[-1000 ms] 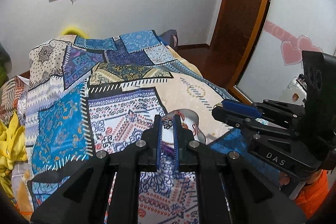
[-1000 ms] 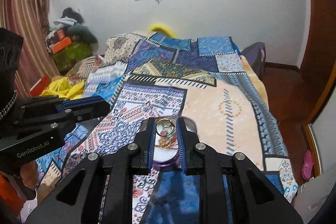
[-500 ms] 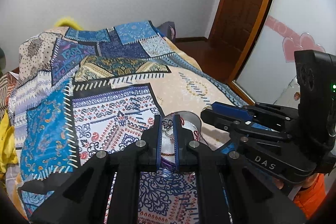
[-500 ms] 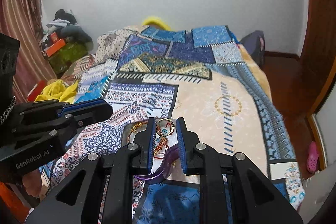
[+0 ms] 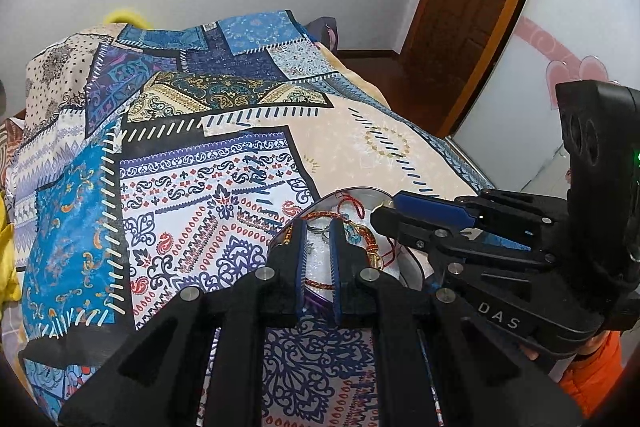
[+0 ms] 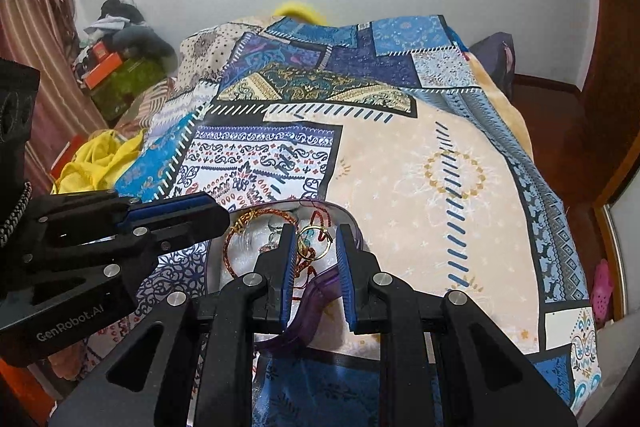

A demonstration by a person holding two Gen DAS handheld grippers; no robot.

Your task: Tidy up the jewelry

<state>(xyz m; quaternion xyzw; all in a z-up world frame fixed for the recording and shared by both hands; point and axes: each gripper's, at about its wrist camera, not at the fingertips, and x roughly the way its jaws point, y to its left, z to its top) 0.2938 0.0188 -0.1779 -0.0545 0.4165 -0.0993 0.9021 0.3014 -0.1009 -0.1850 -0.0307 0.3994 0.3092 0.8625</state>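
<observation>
Our right gripper (image 6: 316, 247) over the jewelry tray (image 6: 304, 323)

We see our right gripper's blue-padded fingers (image 6: 289, 267) parted above a clear, purple-tinted tray lying on the patchwork bedspread (image 6: 420, 167). A gold ring (image 6: 314, 242) sits in the gap between the pads, near the left one; we cannot tell whether it touches either. A red-and-gold braided bracelet (image 6: 240, 231) curls in the tray's left part, with red cord beside it. Our left gripper (image 6: 200, 217) reaches in from the left, its tip just beside the bracelet. Yellow cloth (image 6: 96, 163) lies heaped past the bed's left edge.
</observation>
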